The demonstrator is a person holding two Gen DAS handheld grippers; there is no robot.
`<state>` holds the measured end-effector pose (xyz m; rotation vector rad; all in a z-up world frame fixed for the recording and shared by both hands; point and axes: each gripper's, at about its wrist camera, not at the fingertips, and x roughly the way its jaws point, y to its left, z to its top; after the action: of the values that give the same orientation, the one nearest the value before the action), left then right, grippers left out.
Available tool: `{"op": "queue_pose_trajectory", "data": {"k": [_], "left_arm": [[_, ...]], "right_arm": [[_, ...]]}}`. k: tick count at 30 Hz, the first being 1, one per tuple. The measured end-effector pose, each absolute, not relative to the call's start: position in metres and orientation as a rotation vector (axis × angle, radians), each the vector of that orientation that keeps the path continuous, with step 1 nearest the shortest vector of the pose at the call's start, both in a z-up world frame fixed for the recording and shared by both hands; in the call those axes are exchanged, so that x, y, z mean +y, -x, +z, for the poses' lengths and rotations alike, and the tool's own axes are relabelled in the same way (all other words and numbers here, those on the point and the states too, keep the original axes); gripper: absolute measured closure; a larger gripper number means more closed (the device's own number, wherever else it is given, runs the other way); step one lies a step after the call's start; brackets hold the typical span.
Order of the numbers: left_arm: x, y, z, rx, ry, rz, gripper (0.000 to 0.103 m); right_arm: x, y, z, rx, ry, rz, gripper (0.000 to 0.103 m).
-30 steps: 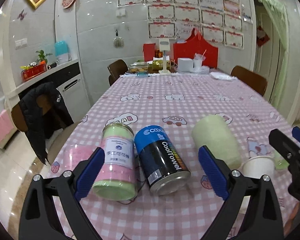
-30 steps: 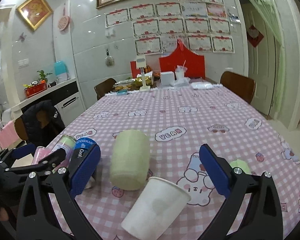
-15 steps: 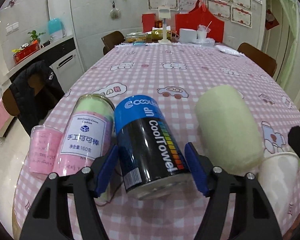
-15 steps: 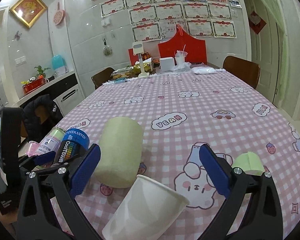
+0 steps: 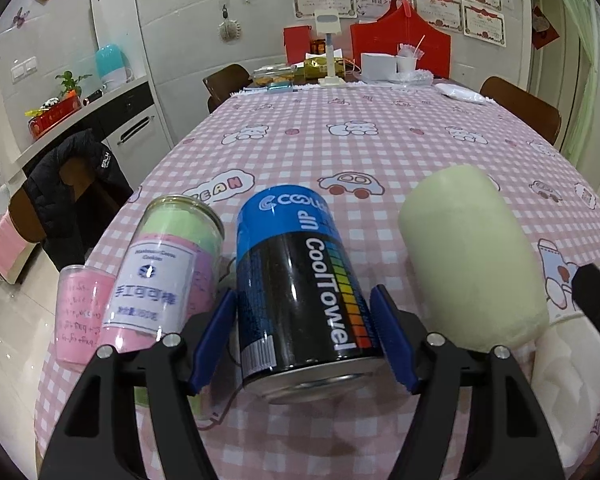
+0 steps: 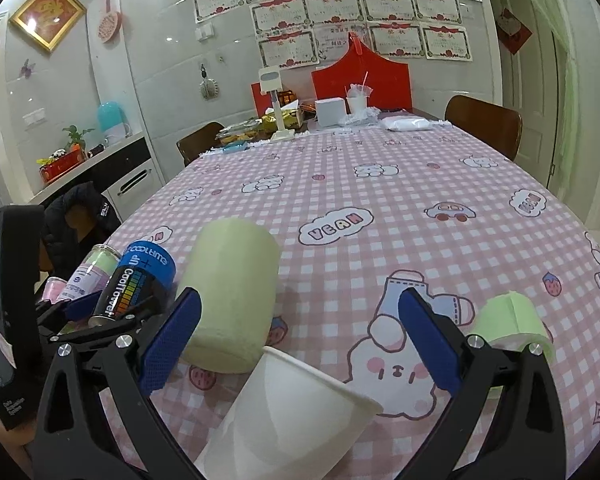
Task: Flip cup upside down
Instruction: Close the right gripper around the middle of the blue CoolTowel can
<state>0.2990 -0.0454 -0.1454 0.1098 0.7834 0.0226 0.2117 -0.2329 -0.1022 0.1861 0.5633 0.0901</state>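
Closing in over the last second, the left gripper (image 5: 302, 340) now pinches the blue-and-black can (image 5: 300, 280) between its blue pads. At nine o'clock of the can stand a clear jar (image 5: 160, 280) and a pink cup (image 5: 80, 312); at three o'clock stands a pale green cup (image 5: 472, 260). Farther right, the right gripper (image 6: 300, 340) is spread wide, with the white paper cup (image 6: 292, 412) lying tilted on the checked tablecloth (image 6: 380, 200) between its fingers, untouched. A green tape roll (image 6: 512, 320) sits at three o'clock.
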Motion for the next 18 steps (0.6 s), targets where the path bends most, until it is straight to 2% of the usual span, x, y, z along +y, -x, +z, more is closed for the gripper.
{"op": "queue_pose_trajectory", "data": {"k": [8,18], "left_arm": [[-0.043,-0.296,-0.145,0.789,-0.098,-0.022,0.035],[-0.039,-0.251,-0.143,0.813,-0.056,-0.115,0.036]], "right_arm": [[-0.233,-0.208,-0.103,0.568,-0.192,0.095,0.008],[-0.219,-0.186,-0.099,0.569,-0.165,0.104,0.008]]}}
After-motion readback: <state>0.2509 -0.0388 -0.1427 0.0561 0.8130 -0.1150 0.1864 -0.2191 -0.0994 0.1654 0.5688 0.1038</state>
